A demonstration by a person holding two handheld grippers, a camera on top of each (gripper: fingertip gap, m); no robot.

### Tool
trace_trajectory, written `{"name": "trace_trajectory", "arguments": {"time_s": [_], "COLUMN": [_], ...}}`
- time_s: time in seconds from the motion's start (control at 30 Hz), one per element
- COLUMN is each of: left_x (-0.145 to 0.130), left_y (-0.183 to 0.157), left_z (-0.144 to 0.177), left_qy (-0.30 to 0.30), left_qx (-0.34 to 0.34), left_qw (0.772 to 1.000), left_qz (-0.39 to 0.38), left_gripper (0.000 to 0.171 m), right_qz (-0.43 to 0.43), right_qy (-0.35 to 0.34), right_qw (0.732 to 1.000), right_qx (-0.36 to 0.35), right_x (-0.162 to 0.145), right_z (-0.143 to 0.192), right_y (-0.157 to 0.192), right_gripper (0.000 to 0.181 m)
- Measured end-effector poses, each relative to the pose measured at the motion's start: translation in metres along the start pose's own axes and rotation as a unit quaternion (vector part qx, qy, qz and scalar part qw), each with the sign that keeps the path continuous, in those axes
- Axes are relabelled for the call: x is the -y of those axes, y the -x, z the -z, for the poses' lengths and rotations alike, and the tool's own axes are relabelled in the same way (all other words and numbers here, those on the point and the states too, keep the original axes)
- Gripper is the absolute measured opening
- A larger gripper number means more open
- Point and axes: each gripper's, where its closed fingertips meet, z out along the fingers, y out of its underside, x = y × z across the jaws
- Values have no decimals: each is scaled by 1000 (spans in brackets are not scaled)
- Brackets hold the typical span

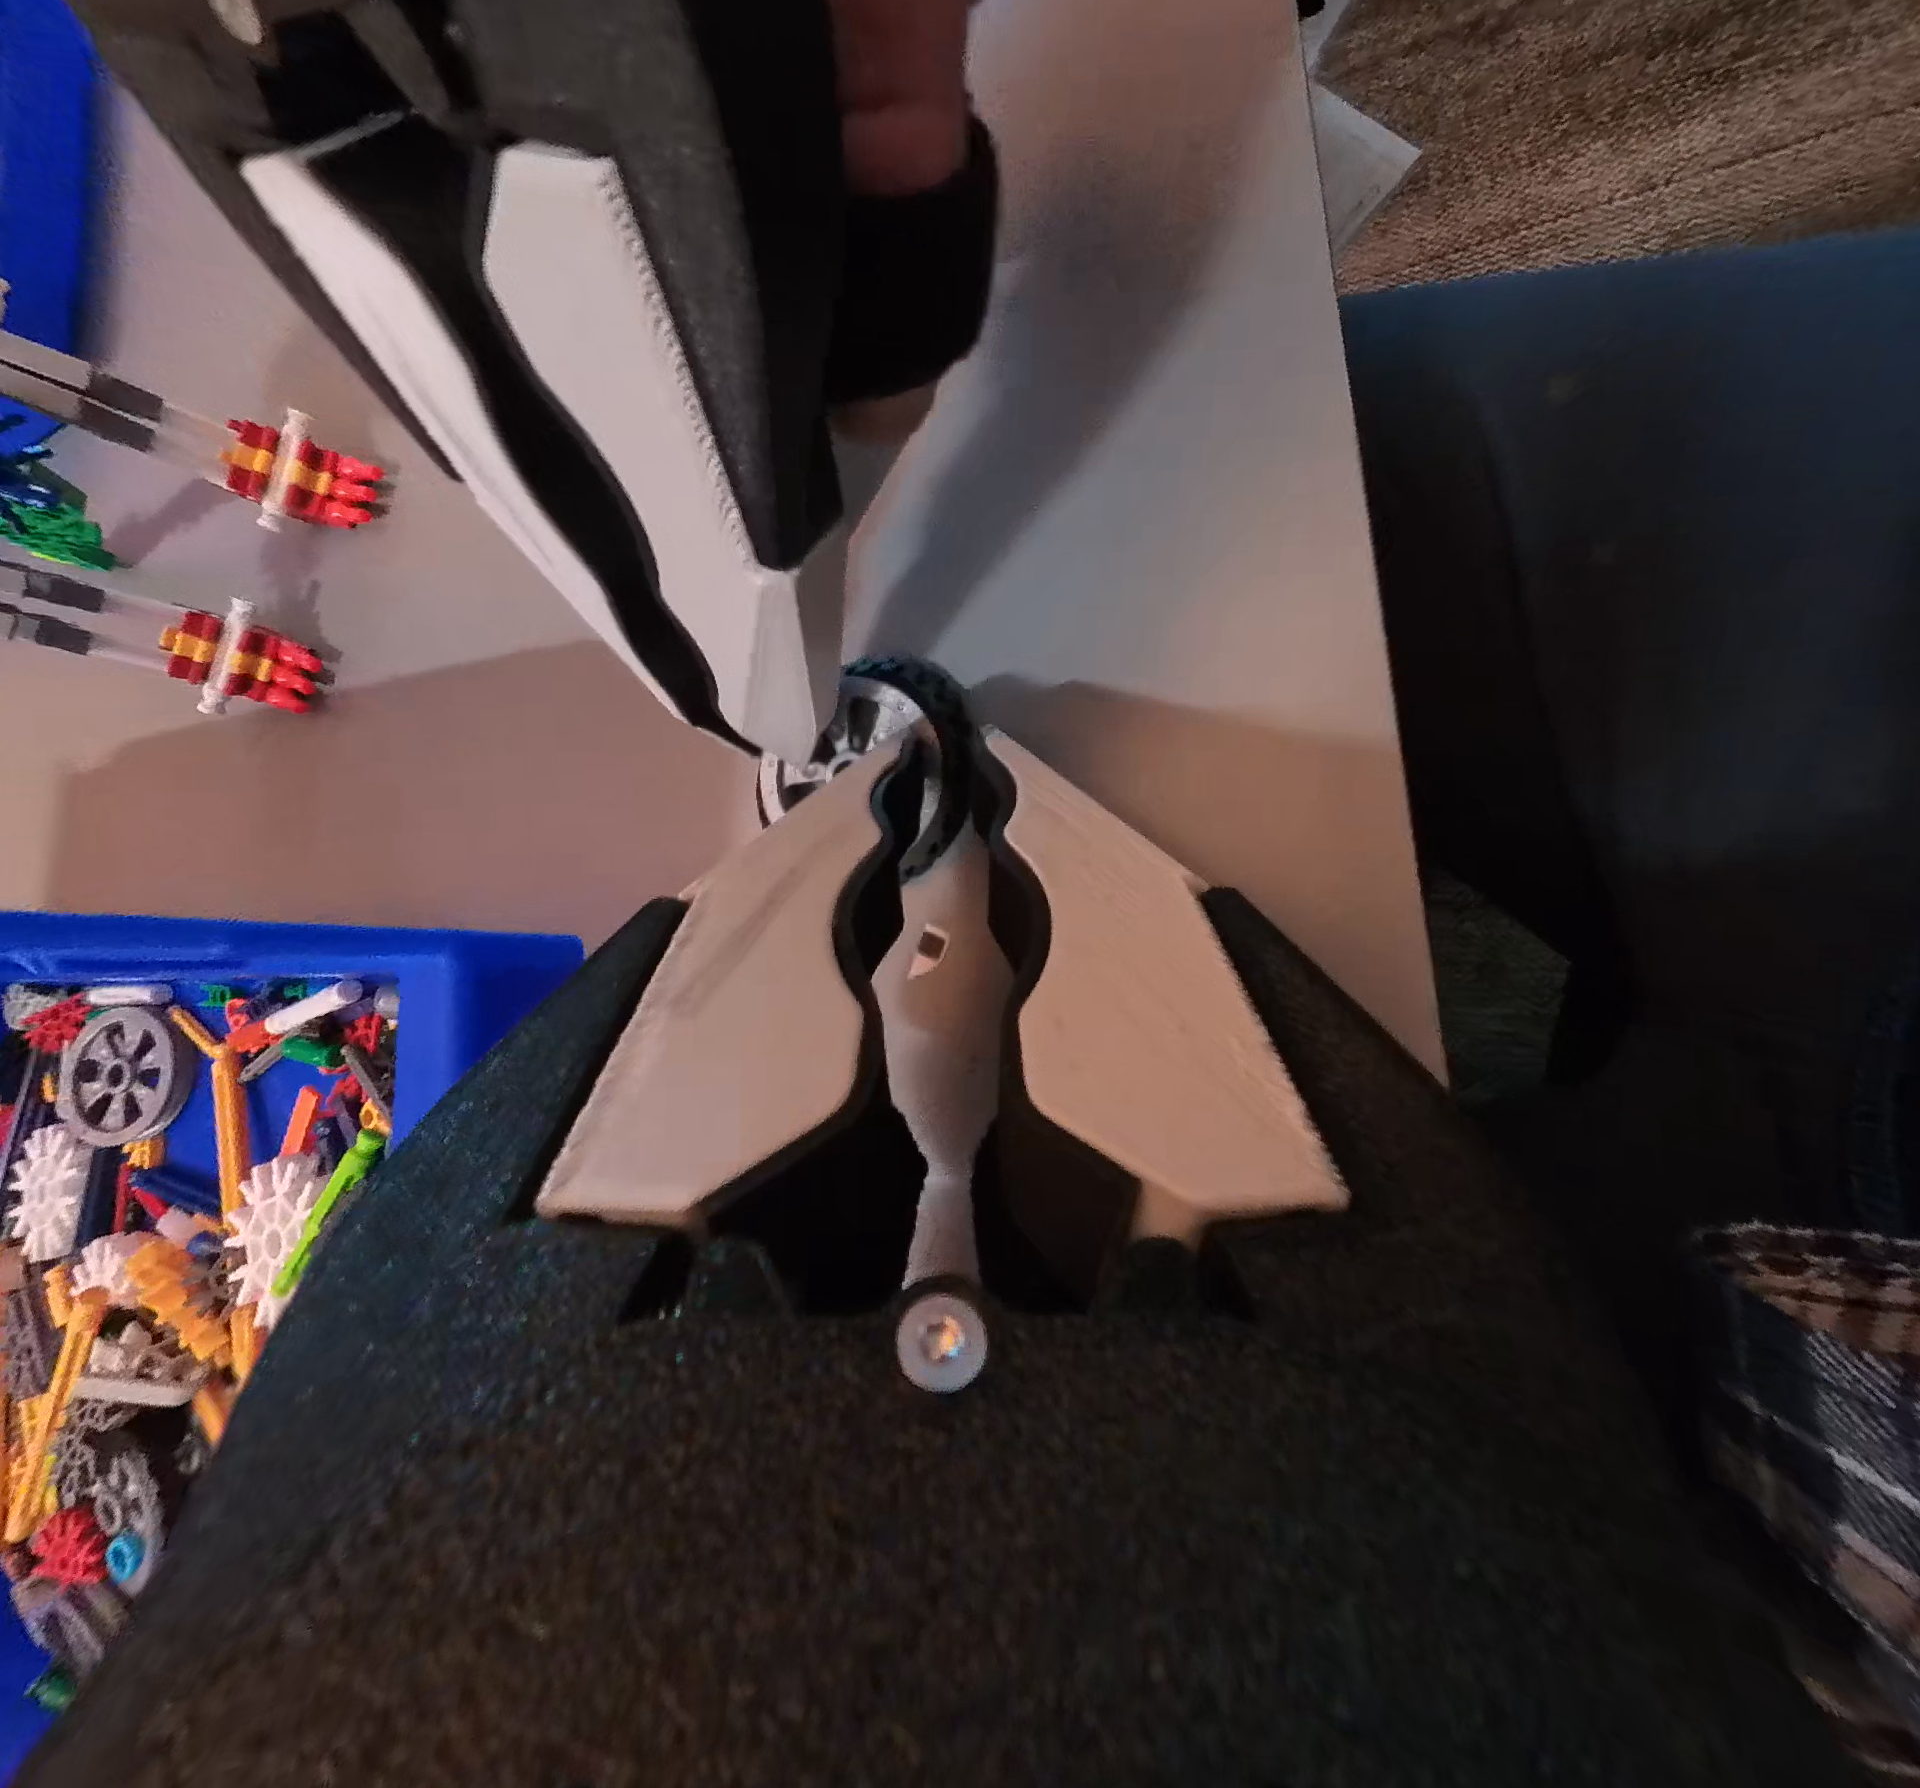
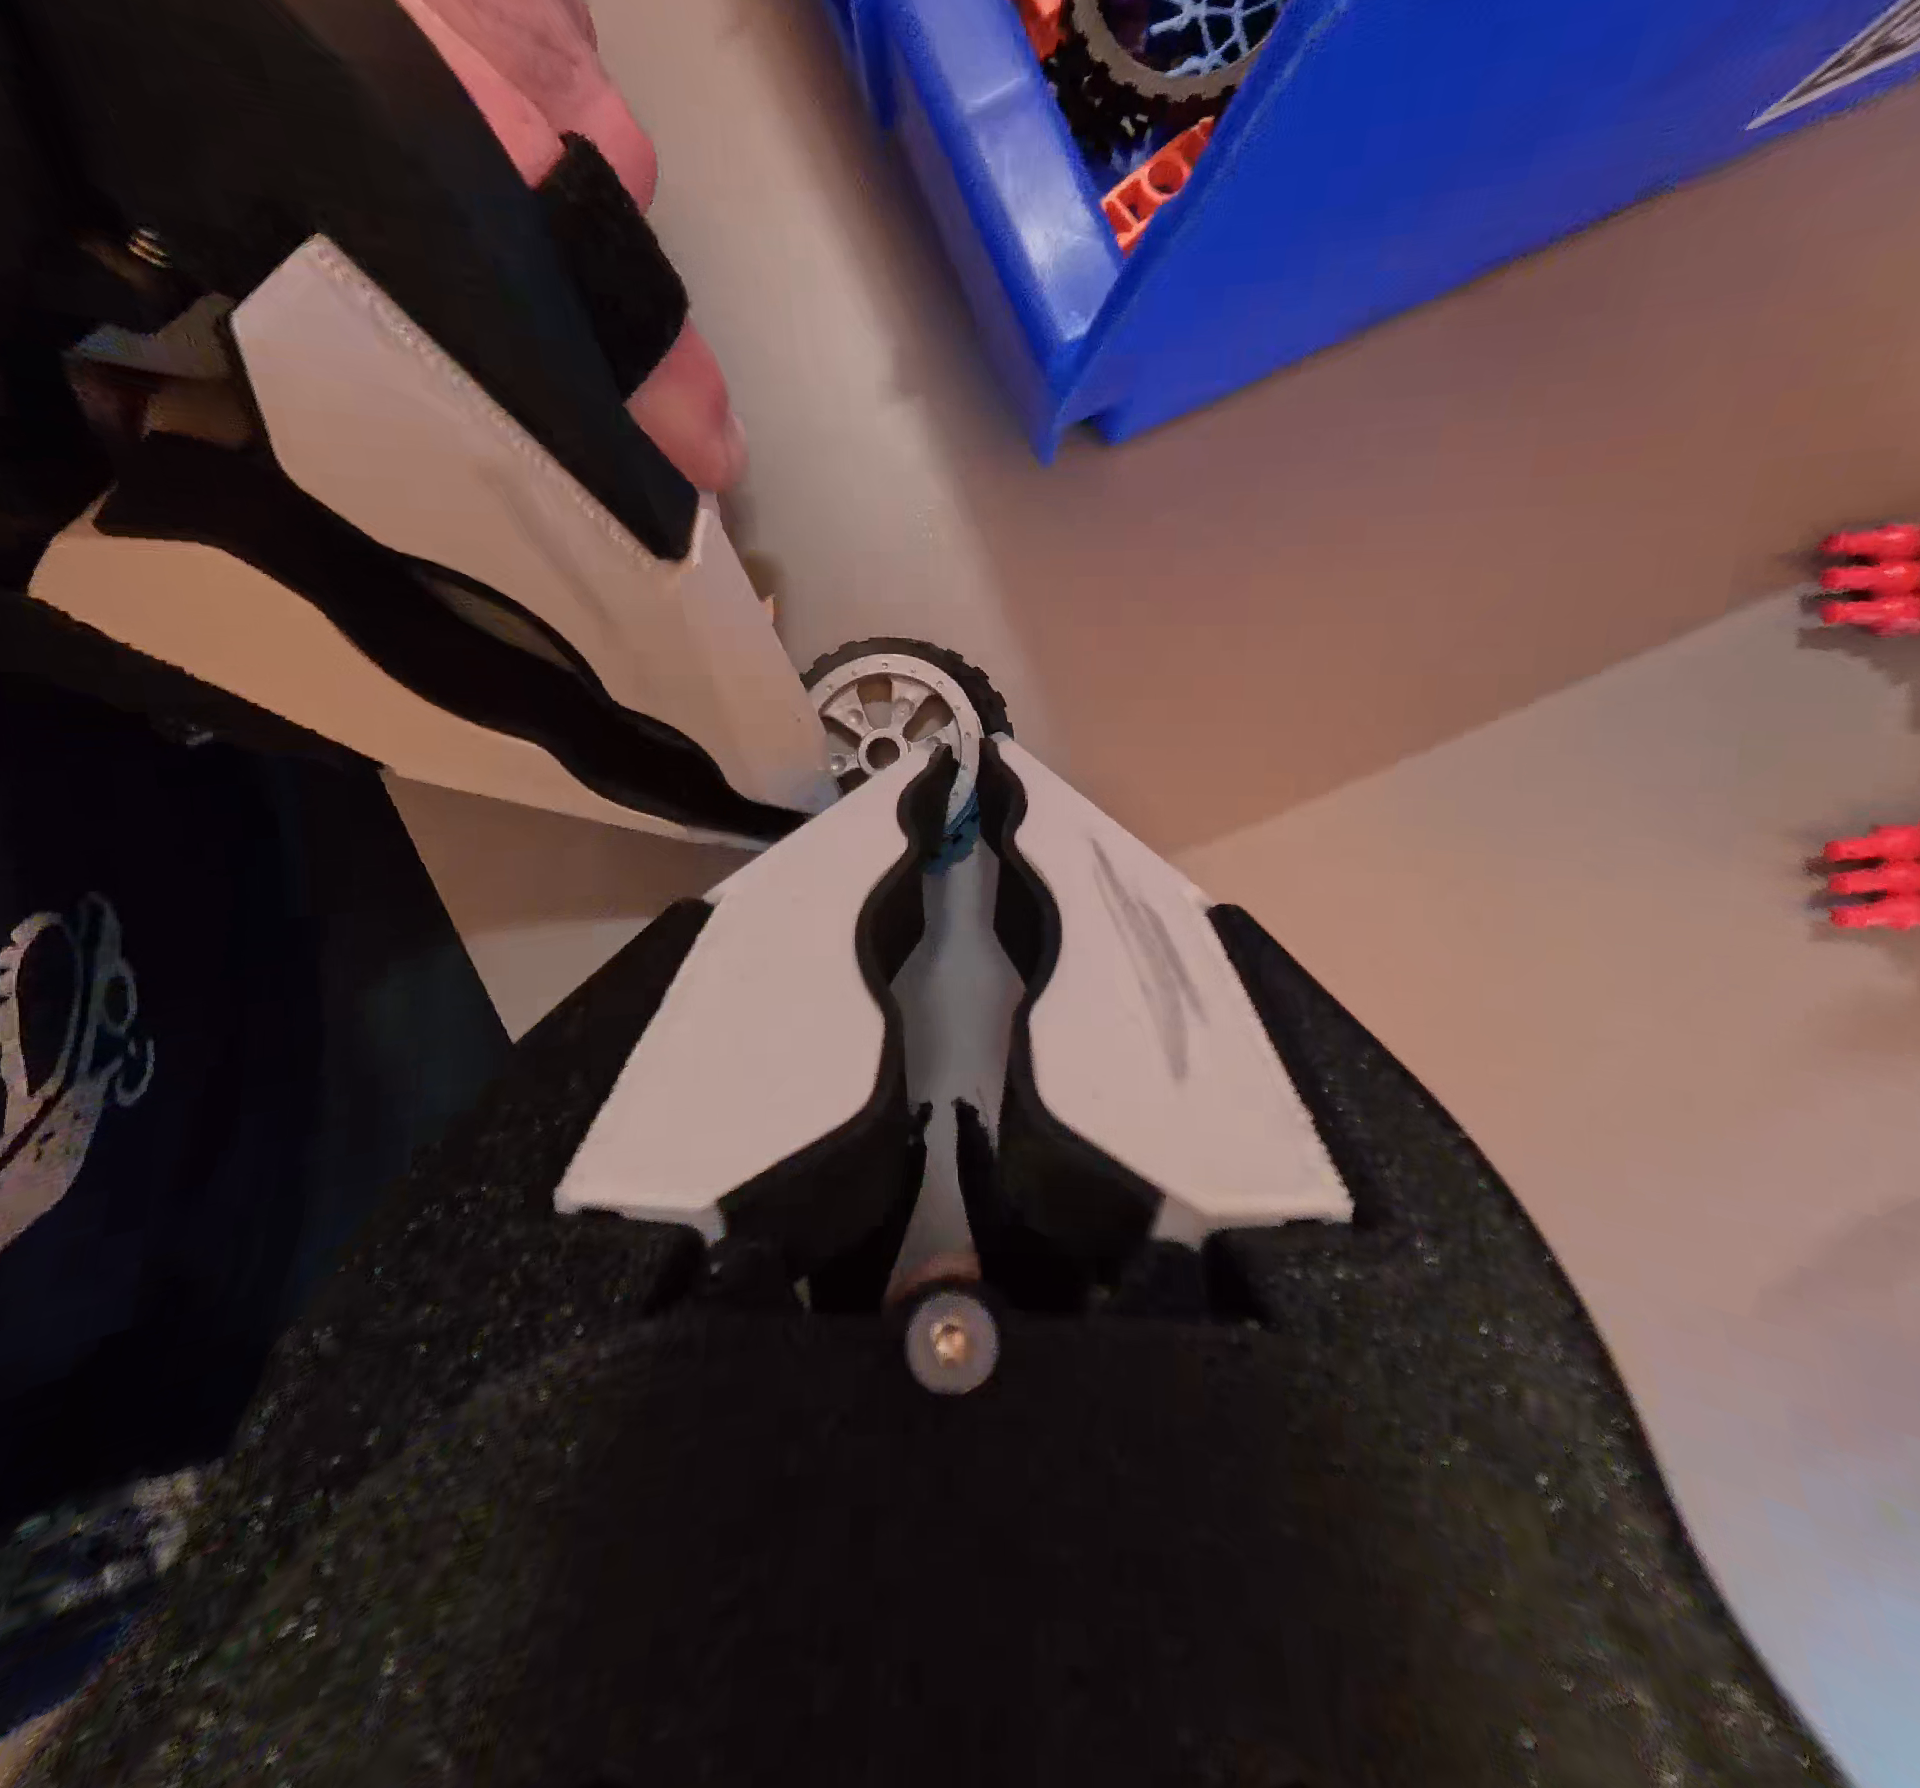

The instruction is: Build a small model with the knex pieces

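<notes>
A smooth white tabletop (image 1: 1143,388) fills most of both views, crossed by soft grey shadows under warm indoor light. Past its right edge in the left wrist view lies mottled brown carpet (image 1: 1662,55), with dark blue upholstered furniture (image 1: 1662,595) nearer.

**Setting: domestic room, toy-building area**

Premises appear to be a home. A pale counter (image 1: 1091,388) stands over brown pile carpet (image 1: 1621,45), visible just beyond the counter's edge. On the counter, a blue plastic bin (image 2: 1195,304) holds mixed construction-toy parts: spoked wheels, snowflake connectors, coloured rods. Two small red-and-yellow toy assemblies (image 1: 301,471) lie on the counter near the bin. A dark blue upholstered seat (image 1: 1662,543) adjoins the counter's edge.
</notes>
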Motion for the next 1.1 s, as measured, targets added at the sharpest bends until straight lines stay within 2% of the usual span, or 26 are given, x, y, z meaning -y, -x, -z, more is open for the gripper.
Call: {"name": "trace_trajectory", "arguments": {"time_s": [0.3, 0.43, 0.53, 0.67, 0.8, 0.87, 0.97, 1.1], "left_x": [-1, 0, 1, 2, 2, 6, -3, -18], "left_y": [2, 2, 2, 3, 1, 1, 19, 17], "left_z": [-1, -2, -2, -2, 2, 10, 21, 14], "left_qy": [-2, -10, -17, -20, -20, -43, -43, -23], "left_qx": [4, 20, 29, 36, 26, 12, 24, -38], "left_qw": [1000, 1000, 999, 999, 999, 998, 993, 974], "left_qz": [6, -6, -14, -8, -2, 39, 111, 223], "left_gripper": [8, 7, 7, 7, 12, 22, 44, 56], "right_qz": [-11, -106, -148, -129, -68, -53, -37, -13], "right_qy": [-44, -100, -117, -105, -64, -62, -75, -88], "right_qw": [998, 989, 982, 986, 996, 996, 996, 993], "right_qx": [-41, -26, 13, 30, -4, -19, -42, -76], "right_x": [0, -6, -9, -6, -8, -8, -9, -9], "right_z": [3, 12, 11, 8, 4, 5, 5, 6], "right_y": [-3, -11, -5, 1, 4, 4, 4, 4], "right_gripper": [5, 22, 23, 15, 11, 11, 11, 10]}}
